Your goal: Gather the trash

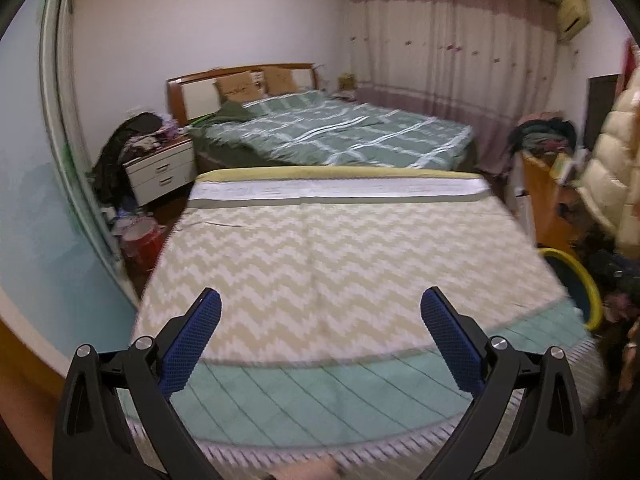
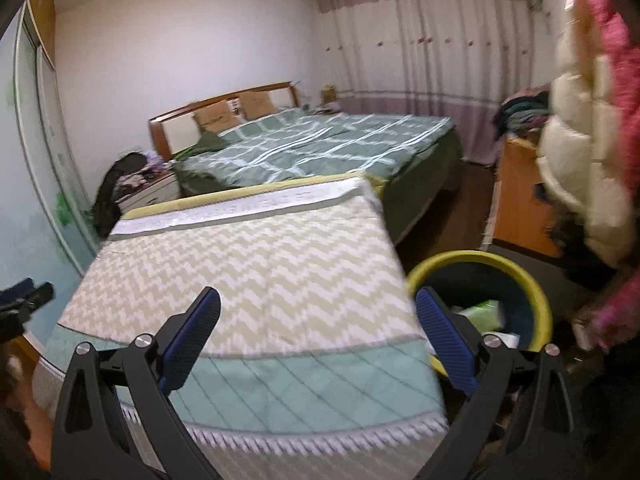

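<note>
A lived-in home bedroom is being shown: a wooden-headboard bed (image 1: 320,136) is being covered by a green plaid quilt, a nightstand (image 1: 160,168) is being buried under clothes, and the window wall is being screened by long pink-banded curtains (image 2: 420,44).

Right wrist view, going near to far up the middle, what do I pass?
Teal quilted cover edge → zigzag-patterned mat → white printed strip → green plaid bed → wooden headboard.
</note>
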The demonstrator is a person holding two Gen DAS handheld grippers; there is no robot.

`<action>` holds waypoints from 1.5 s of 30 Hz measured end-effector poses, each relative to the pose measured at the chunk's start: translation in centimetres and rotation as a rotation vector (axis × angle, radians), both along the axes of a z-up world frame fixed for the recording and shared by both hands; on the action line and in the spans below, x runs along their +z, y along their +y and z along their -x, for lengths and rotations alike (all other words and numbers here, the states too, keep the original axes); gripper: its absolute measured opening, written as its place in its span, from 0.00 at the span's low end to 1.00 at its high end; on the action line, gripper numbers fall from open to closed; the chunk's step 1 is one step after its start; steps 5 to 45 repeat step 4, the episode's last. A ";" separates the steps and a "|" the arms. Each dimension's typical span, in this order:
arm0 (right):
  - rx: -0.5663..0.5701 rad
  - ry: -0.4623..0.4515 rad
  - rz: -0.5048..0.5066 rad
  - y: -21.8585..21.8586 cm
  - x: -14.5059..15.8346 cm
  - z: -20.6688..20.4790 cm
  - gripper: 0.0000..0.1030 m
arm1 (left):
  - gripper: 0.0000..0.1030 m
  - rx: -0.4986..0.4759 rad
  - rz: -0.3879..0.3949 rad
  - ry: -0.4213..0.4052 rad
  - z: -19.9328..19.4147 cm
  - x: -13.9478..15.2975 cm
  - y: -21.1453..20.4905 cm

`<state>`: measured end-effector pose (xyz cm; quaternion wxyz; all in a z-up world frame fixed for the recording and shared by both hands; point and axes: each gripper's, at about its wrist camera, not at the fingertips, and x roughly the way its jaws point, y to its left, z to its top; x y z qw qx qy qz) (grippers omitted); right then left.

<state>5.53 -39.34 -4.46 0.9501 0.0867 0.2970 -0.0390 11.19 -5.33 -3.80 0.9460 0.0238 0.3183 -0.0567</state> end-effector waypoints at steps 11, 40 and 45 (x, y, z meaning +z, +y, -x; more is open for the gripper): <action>0.044 0.040 0.037 1.0 -1.6 -5.1 0.93 | 0.96 0.087 -0.017 0.056 -6.3 -2.9 1.5; 0.044 0.040 0.037 1.0 -1.6 -5.1 0.93 | 0.96 0.087 -0.017 0.056 -6.3 -2.9 1.5; 0.044 0.040 0.037 1.0 -1.6 -5.1 0.93 | 0.96 0.087 -0.017 0.056 -6.3 -2.9 1.5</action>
